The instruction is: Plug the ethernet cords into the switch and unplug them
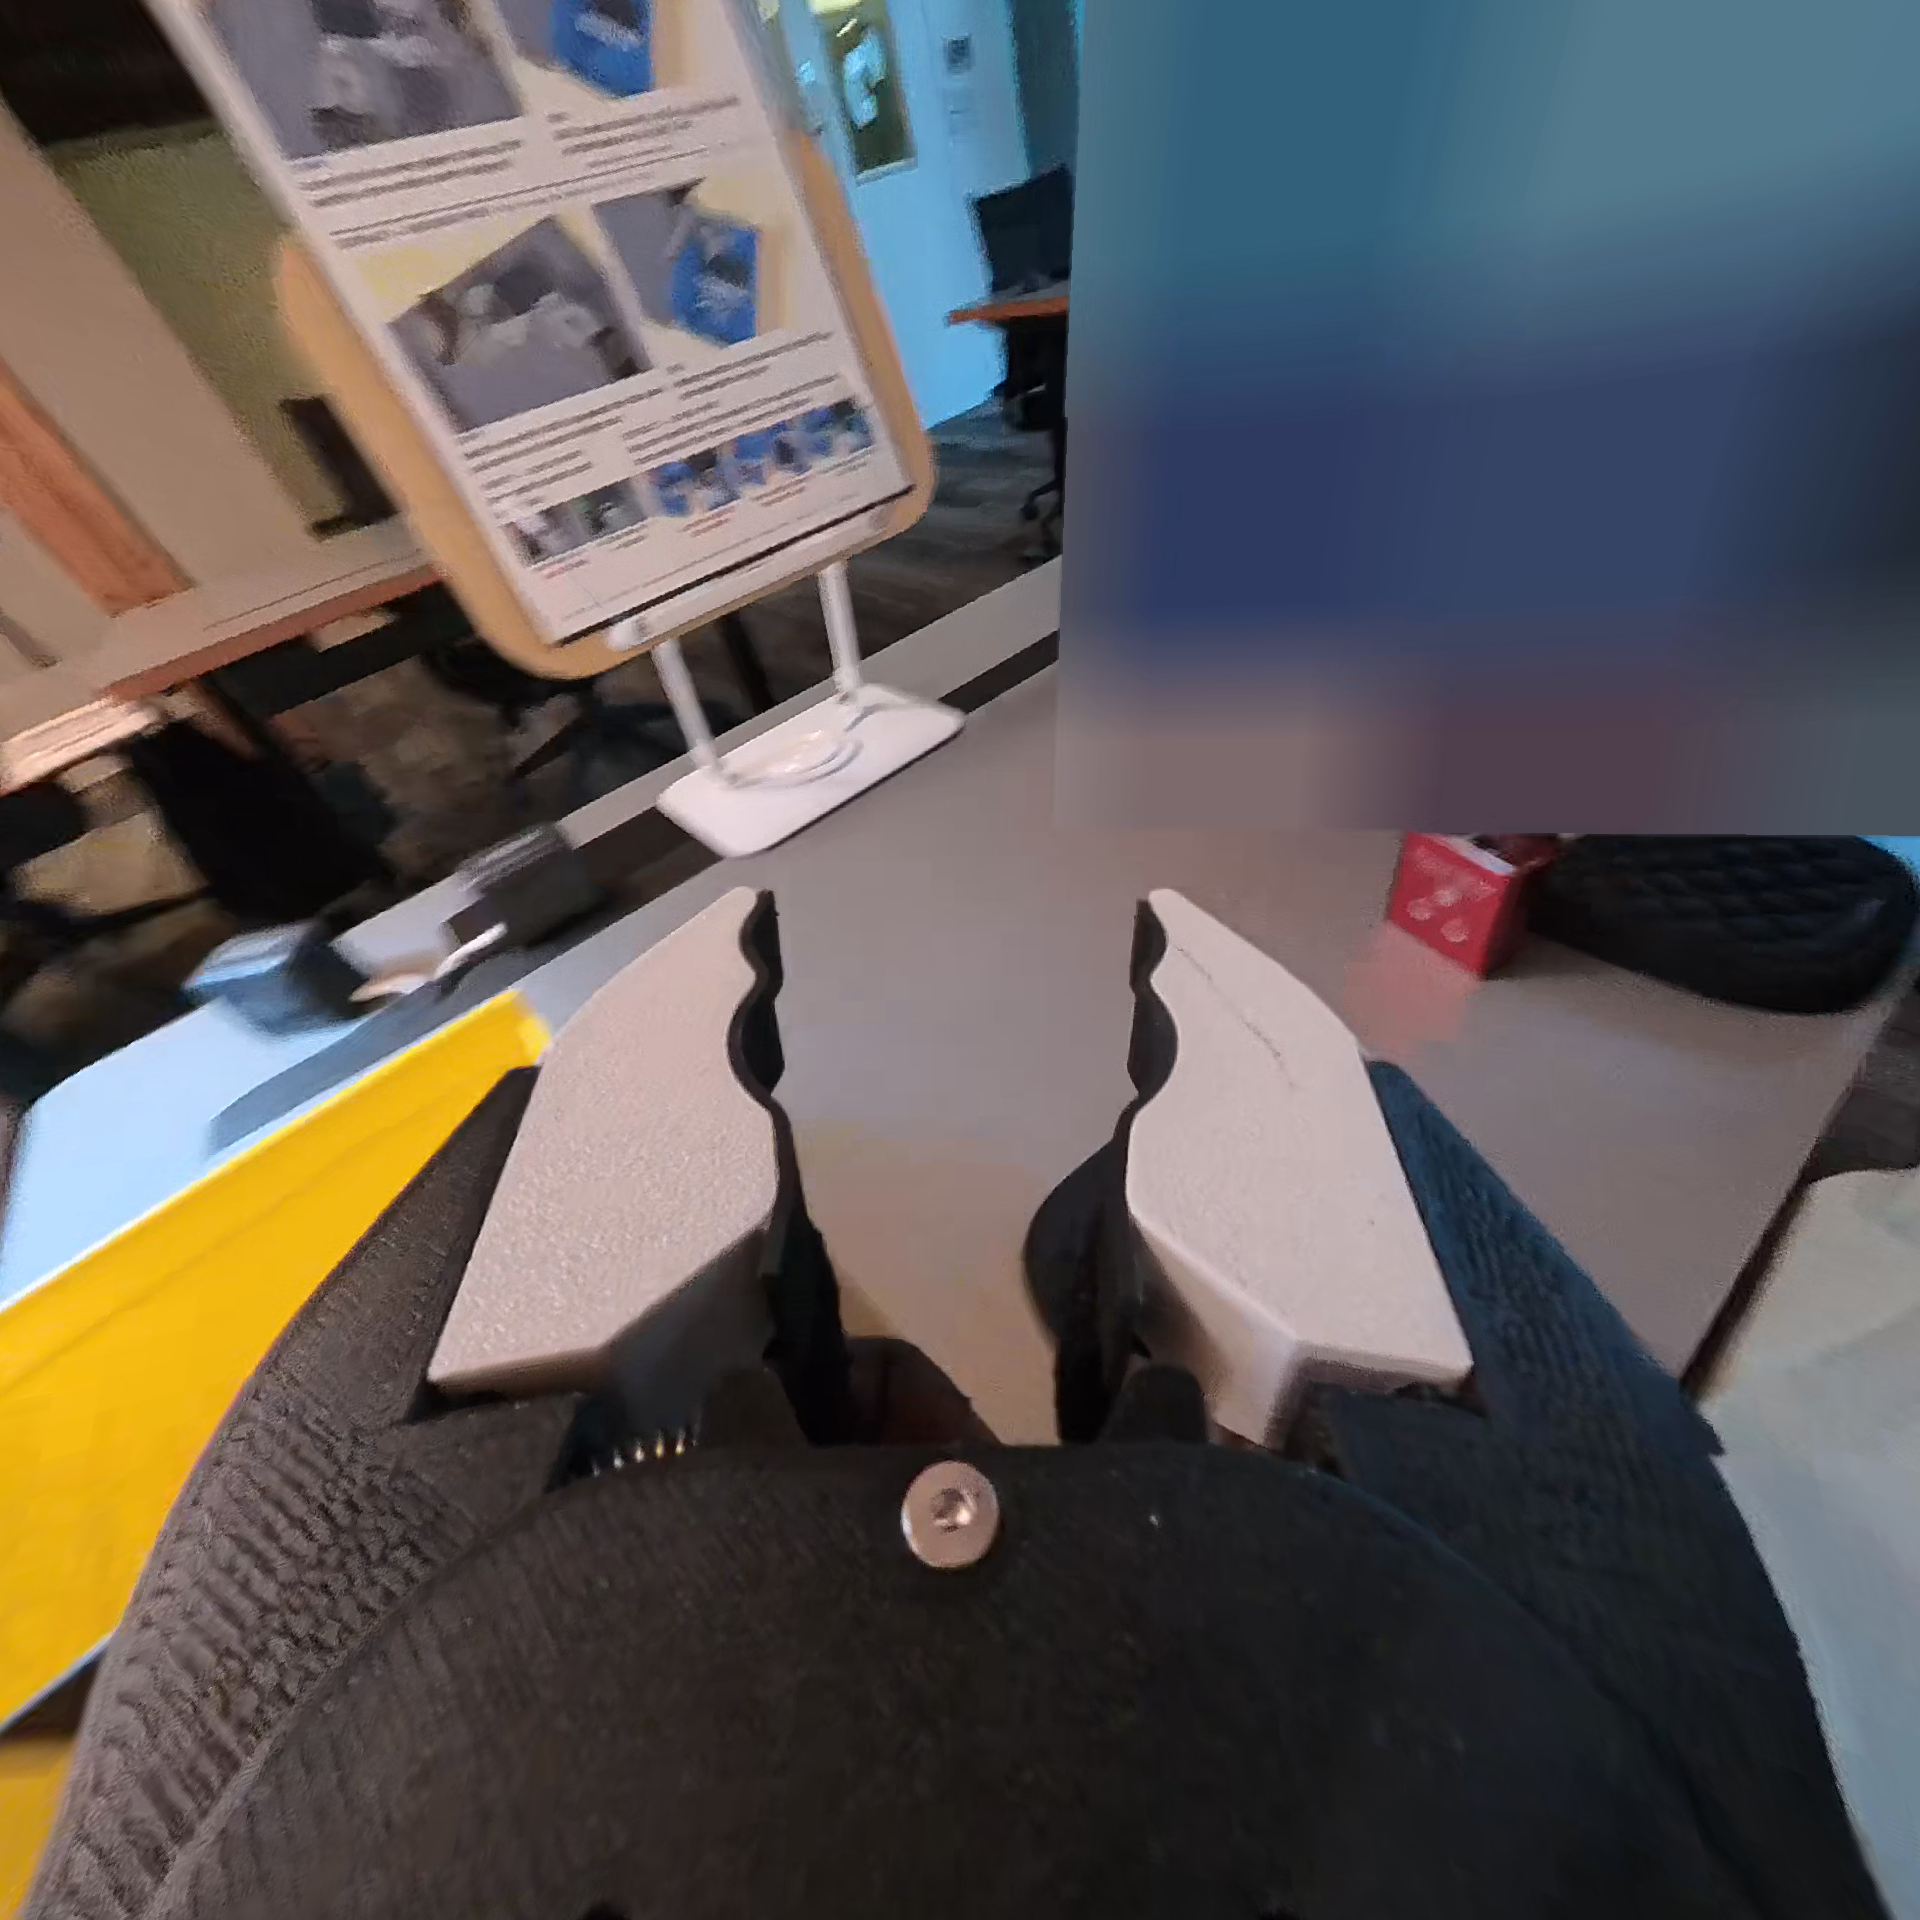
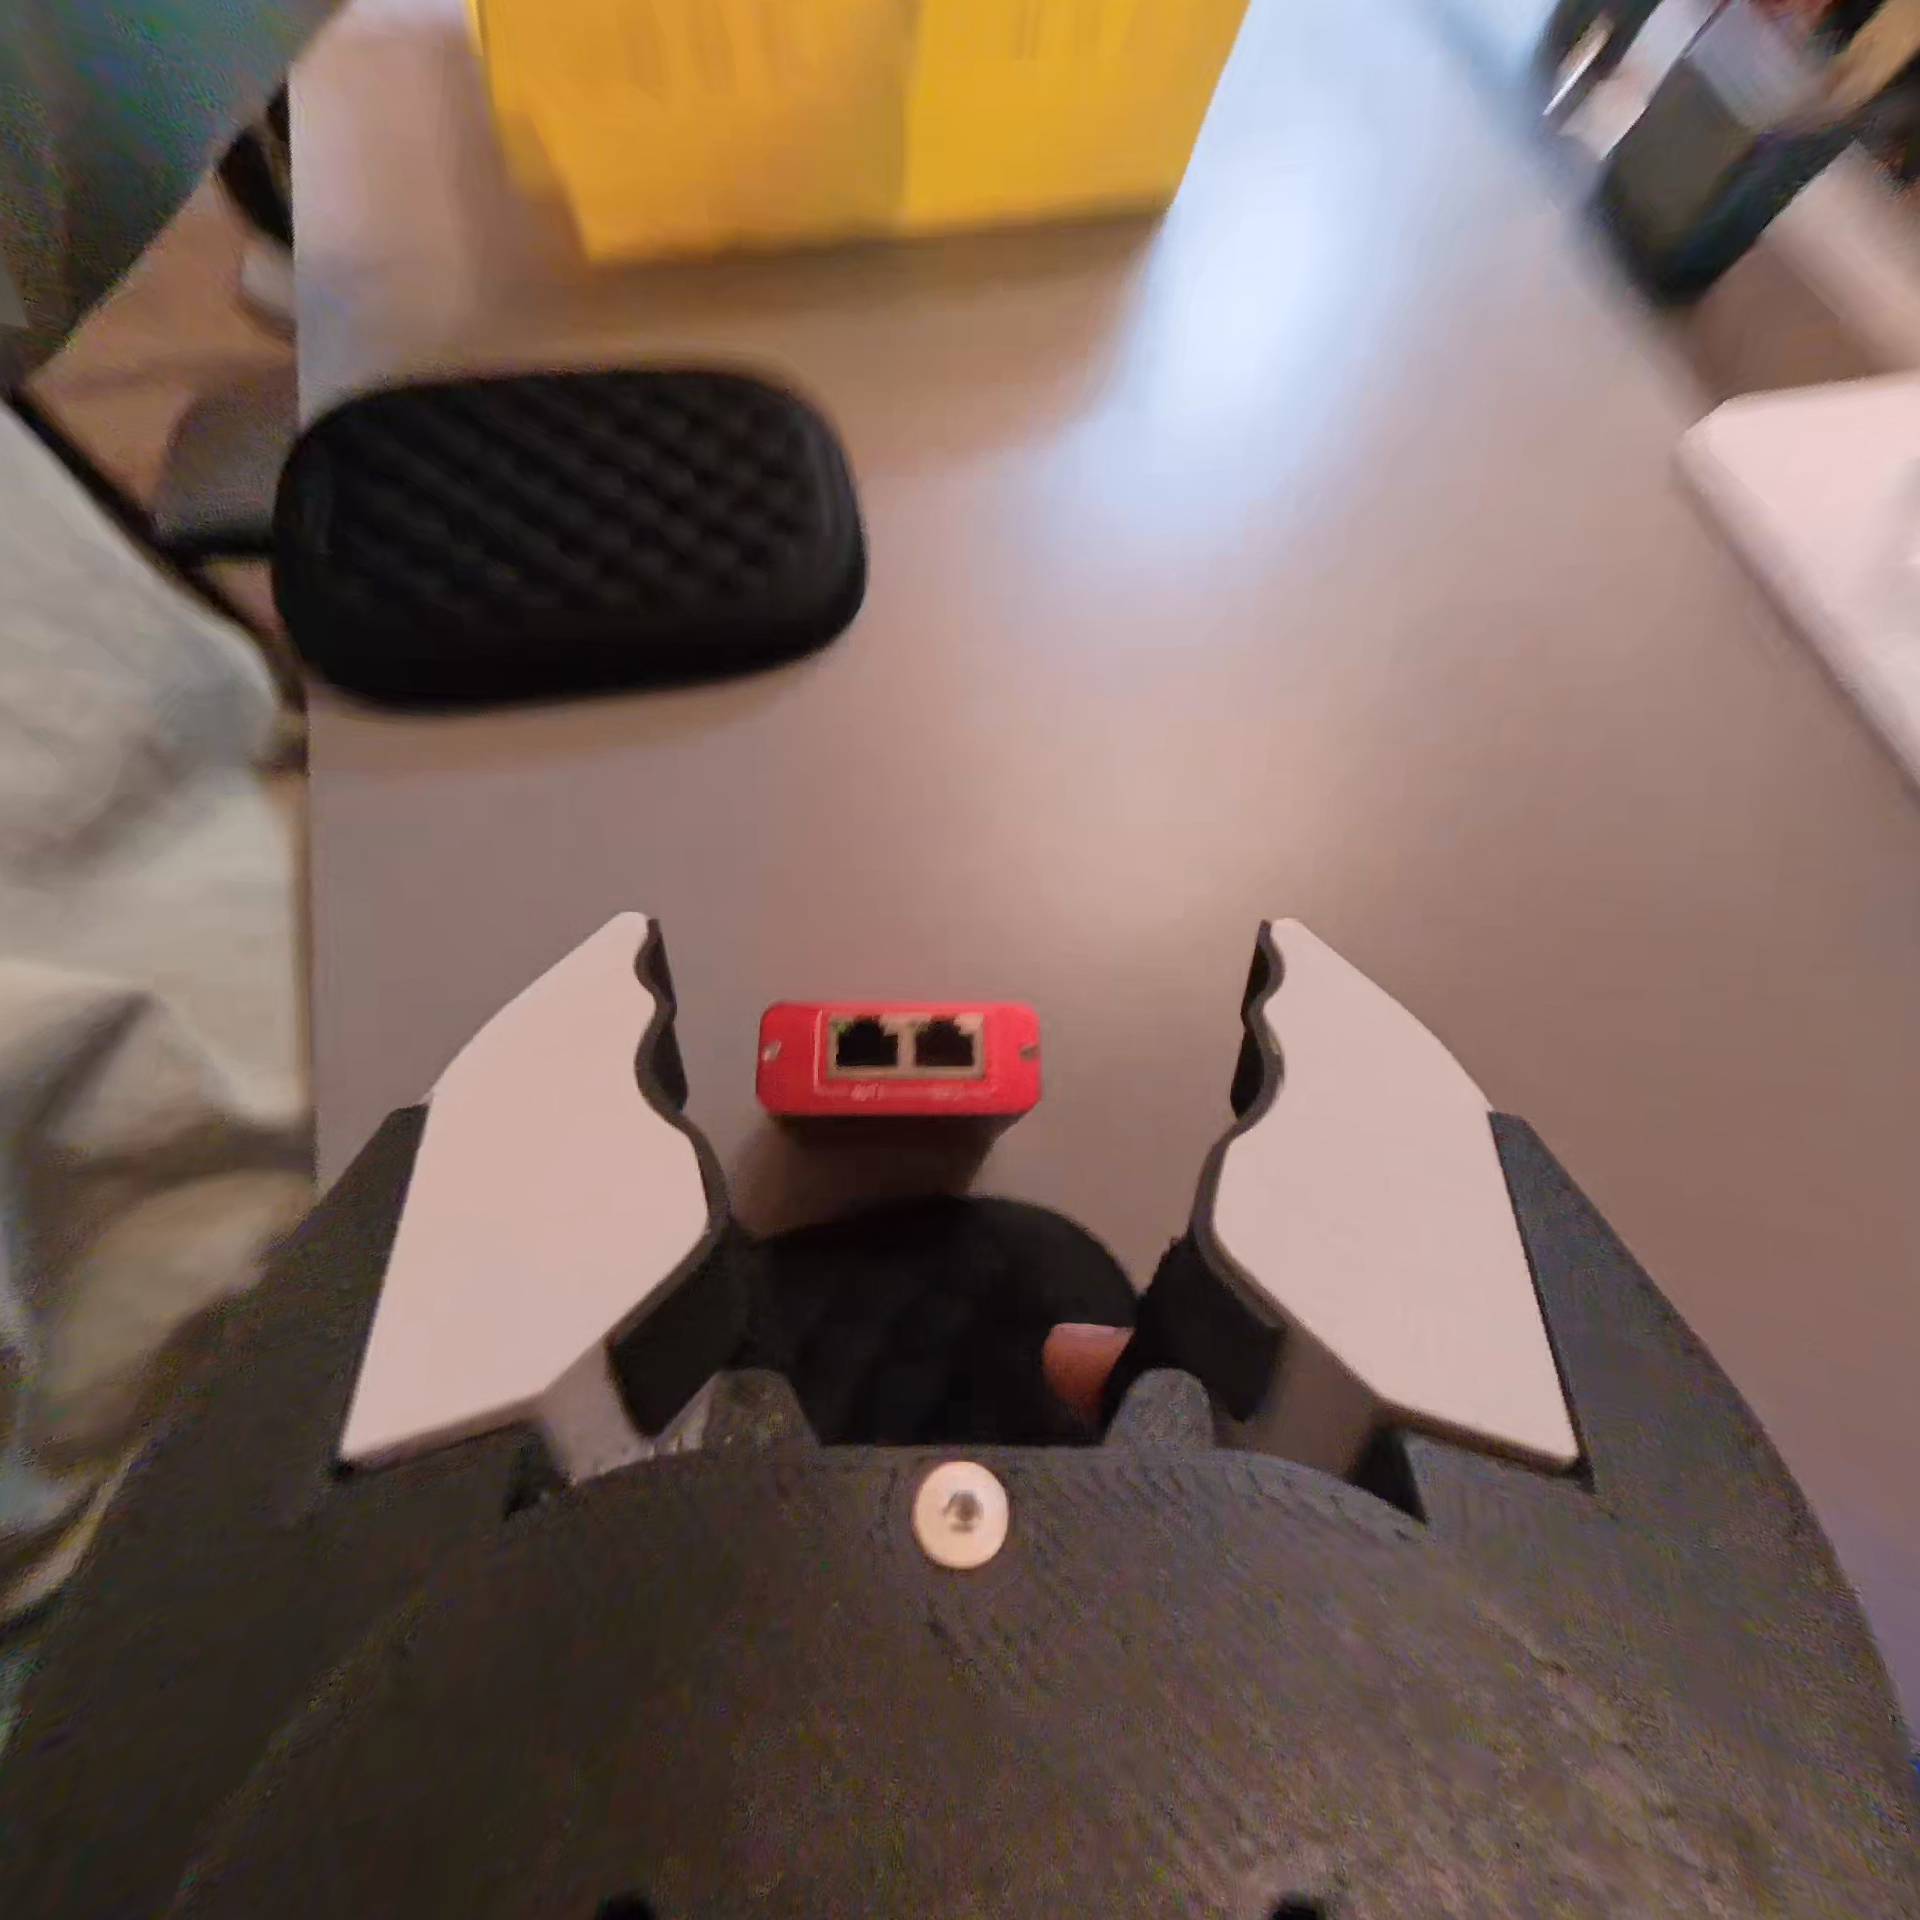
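Two ports are seen side by side on the face of one red switch (image 2: 899, 1058), which stands on the grey table (image 2: 1299, 790). The switch is framed between the spread, empty fingers of the right gripper (image 2: 961, 1023), slightly beyond the tips and untouched. The left gripper (image 1: 956, 951) is likewise held open and empty over bare tabletop, well apart from the switch. One black quilted case (image 2: 571, 535) and one yellow box (image 2: 831, 114) lie farther off; open surface surrounds the switch.

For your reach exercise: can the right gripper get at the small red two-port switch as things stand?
Probably yes. The right gripper is open, and the small red two-port switch stands on bare grey table between its fingertips, ports empty, nothing between.
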{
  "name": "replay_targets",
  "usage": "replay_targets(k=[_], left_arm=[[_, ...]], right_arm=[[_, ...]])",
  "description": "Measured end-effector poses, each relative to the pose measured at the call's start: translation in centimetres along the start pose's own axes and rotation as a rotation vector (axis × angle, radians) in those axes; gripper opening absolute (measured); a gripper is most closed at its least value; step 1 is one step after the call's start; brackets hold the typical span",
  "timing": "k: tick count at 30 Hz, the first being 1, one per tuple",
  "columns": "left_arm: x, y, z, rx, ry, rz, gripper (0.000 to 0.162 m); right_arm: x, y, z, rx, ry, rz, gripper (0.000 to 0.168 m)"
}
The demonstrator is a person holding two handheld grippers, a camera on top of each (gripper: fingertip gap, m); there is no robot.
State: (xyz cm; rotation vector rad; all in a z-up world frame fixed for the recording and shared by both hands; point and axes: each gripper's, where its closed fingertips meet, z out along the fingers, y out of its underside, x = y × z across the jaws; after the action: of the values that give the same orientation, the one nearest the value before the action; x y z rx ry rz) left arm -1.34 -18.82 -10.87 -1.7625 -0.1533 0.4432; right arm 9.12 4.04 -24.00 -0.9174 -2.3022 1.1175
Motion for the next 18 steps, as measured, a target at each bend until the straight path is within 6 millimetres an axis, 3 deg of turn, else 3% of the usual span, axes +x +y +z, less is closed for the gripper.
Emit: replay_targets(k=[4,8,10,13,18], left_arm=[[-5.9,4.4,-4.6,-0.267,-0.25,0.001,0.064],[-11.8,10.8,-7.9,-0.559,-0.493,-0.037,0.062],[-14.3,13.3,-8.2,-0.644,-0.53,0.023,0.058],[-17.5,16.2,-7.8,-0.745,-0.505,0.119,0.038],[-19.8,19.4,-6.9,-0.9,-0.432,0.221,0.034]], right_arm=[[1.1,-3.2,-3.8,0.281,0.185,-0.027,0.102],[0.8,-3.9,-6.8,0.424,0.264,-0.014,0.088],[0.6,-3.7,-7.5,0.44,0.278,-0.015,0.085],[0.3,-3.1,-7.9,0.415,0.291,-0.017,0.085],[0.1,-3.3,-8.2,0.404,0.31,-0.04,0.083]])
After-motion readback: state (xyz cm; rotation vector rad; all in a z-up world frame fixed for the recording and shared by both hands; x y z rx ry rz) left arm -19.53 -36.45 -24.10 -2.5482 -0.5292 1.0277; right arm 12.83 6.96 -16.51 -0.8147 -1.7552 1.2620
